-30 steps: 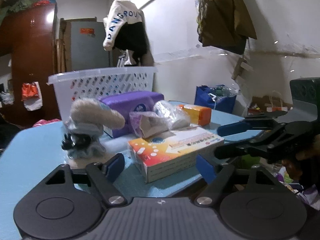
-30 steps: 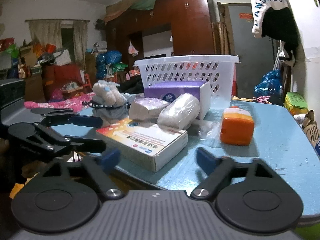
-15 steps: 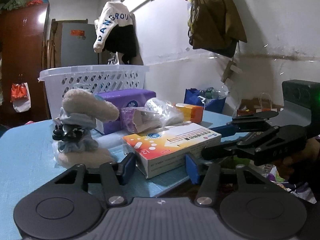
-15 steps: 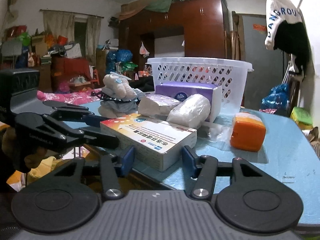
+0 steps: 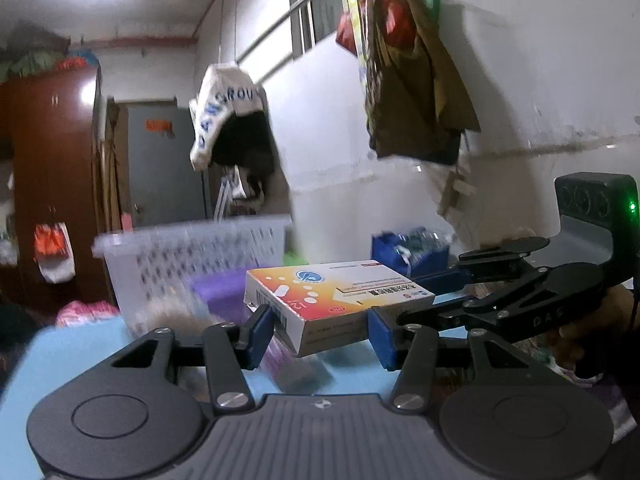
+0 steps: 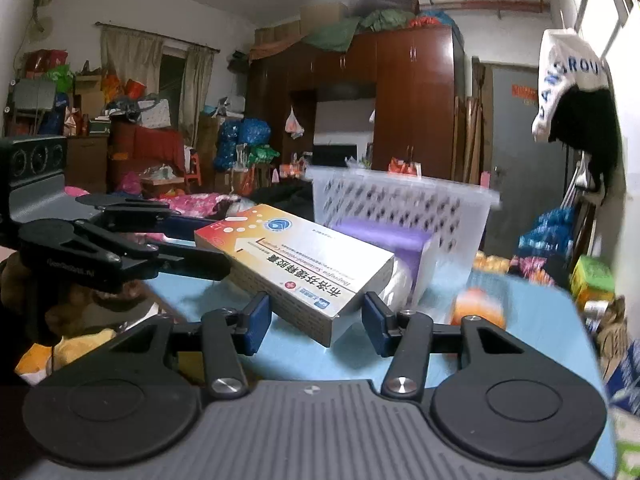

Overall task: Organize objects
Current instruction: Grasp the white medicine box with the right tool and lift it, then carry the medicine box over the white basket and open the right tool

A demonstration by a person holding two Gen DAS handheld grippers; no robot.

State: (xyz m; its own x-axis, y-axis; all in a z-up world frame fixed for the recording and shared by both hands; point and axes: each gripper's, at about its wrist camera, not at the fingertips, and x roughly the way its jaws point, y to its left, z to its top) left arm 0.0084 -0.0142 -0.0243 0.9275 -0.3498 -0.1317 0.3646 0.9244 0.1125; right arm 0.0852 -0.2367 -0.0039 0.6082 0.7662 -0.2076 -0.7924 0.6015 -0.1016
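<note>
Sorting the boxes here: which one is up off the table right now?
The white-and-orange medicine box, clamped at opposite ends by the left gripper and right gripper. The purple tissue box stays on the blue table.

Left gripper and right gripper both point nearly level, blue pads clamped on opposite ends of one medicine box — jaws half-closed, having just closed. Each gripper shows in the other's view — approaching from opposite sides.

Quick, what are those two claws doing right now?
Left claw: closed on one end of the medicine box.
Right claw: closed on the other end of the same box.
</note>
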